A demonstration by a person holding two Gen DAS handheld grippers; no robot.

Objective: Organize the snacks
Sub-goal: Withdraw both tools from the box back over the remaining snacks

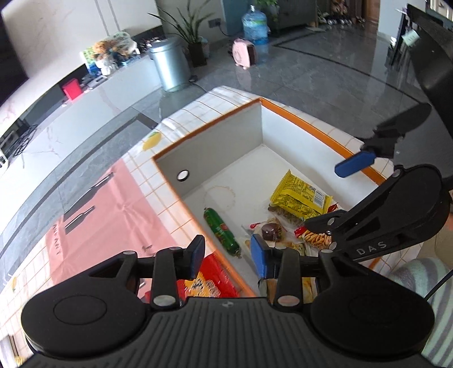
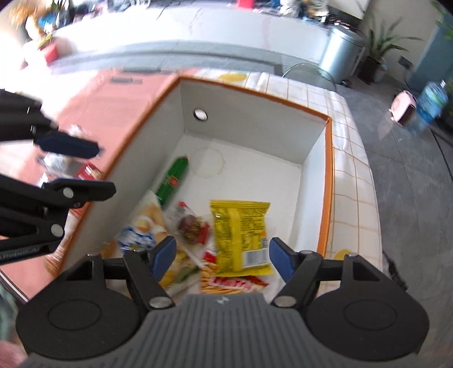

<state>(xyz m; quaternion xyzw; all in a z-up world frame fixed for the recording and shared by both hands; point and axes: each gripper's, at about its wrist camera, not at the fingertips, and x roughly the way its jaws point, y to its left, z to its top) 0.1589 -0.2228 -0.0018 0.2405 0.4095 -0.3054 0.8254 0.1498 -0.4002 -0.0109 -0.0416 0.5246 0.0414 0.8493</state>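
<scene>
A white box with an orange rim (image 1: 311,124) (image 2: 327,181) stands on the tiled table. Inside lie a green sausage (image 1: 222,230) (image 2: 172,181), a yellow packet (image 1: 300,195) (image 2: 240,235), a clear-wrapped dark sweet (image 1: 270,230) (image 2: 189,225), a cracker-stick pack (image 1: 314,237) (image 2: 226,283) and a white-blue bag (image 2: 141,226). My left gripper (image 1: 228,256) is open and empty over the box's near-left rim, above a red snack pack (image 1: 212,277) outside the box. My right gripper (image 2: 222,254) is open and empty above the yellow packet; it also shows in the left wrist view (image 1: 337,195).
A pink mat (image 1: 107,215) (image 2: 113,96) lies on the table left of the box. More wrapped snacks (image 2: 70,167) lie on it under the left gripper. Beyond the table edge are a grey floor, a metal bin (image 1: 170,65) and a water jug (image 1: 254,25).
</scene>
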